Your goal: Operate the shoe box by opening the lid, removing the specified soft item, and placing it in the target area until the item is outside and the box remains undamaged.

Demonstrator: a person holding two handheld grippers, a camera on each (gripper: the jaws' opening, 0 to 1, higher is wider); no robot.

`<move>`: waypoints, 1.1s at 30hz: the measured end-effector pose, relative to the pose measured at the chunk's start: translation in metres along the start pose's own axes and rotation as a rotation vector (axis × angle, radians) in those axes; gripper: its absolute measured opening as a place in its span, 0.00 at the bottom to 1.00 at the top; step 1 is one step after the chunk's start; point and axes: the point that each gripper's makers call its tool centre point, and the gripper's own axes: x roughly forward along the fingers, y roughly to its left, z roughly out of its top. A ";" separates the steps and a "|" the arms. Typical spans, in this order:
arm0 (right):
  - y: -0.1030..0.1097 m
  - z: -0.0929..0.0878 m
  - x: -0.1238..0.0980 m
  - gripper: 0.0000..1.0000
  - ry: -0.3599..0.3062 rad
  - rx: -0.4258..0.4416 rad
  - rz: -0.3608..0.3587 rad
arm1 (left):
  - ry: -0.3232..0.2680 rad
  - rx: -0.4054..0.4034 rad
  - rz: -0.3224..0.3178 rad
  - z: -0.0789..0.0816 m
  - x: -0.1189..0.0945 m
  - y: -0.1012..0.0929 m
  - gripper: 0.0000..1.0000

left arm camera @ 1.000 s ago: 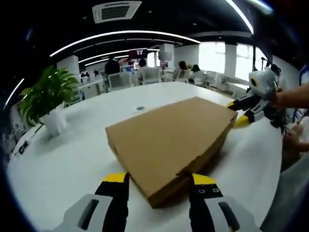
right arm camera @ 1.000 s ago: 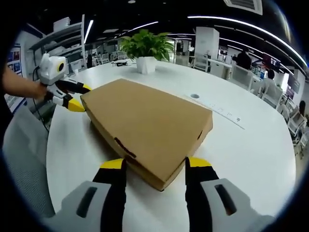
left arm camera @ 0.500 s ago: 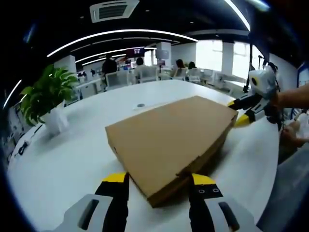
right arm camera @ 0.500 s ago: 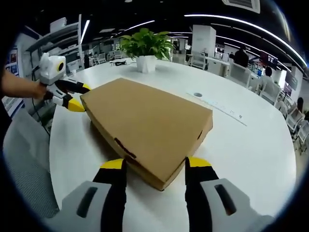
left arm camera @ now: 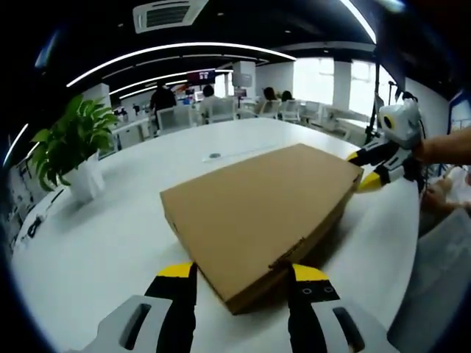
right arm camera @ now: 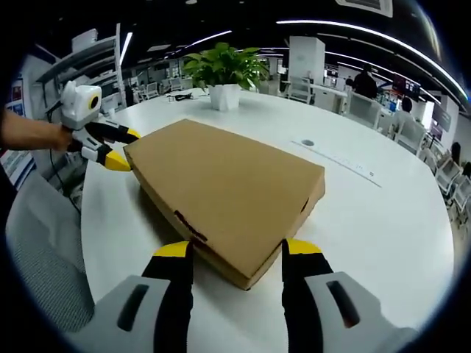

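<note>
Cardboard dominates both views: one flat brown cardboard shoe box (left arm camera: 257,213) with its lid closed lies on the round white table (left arm camera: 110,235), one end between the spread yellow-tipped jaws of the left gripper (left arm camera: 243,283) and the opposite end between those of the right gripper (right arm camera: 237,259) — neither pinches it. One potted green plant (right arm camera: 223,70) stands beyond the box. The left gripper view adds seated people (left arm camera: 210,99) at distant desks.

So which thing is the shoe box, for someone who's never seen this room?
Find the big round white table. The shoe box is the flat brown cardboard box lying closed on it, between the two yellow-tipped grippers; the potted plant further back is green and upright.
</note>
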 end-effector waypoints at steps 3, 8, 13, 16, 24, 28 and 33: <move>0.006 0.001 0.001 0.44 0.003 0.003 -0.004 | 0.008 0.005 -0.006 -0.003 -0.003 0.003 0.49; 0.012 0.002 0.004 0.44 0.005 0.009 -0.012 | 0.016 0.010 -0.013 -0.007 -0.008 0.009 0.49; 0.021 0.002 0.007 0.44 0.001 0.019 -0.016 | 0.027 0.016 -0.021 -0.012 -0.015 0.014 0.49; 0.025 0.002 0.010 0.44 -0.003 0.023 -0.023 | 0.032 0.019 -0.021 -0.015 -0.019 0.016 0.49; 0.040 0.004 0.014 0.44 -0.005 0.027 -0.031 | 0.042 0.023 -0.026 -0.021 -0.028 0.023 0.49; 0.047 0.004 0.015 0.44 -0.003 0.028 -0.034 | 0.046 0.025 -0.030 -0.025 -0.032 0.025 0.49; 0.059 0.005 0.015 0.44 -0.005 0.038 -0.030 | 0.052 0.030 -0.036 -0.030 -0.040 0.028 0.49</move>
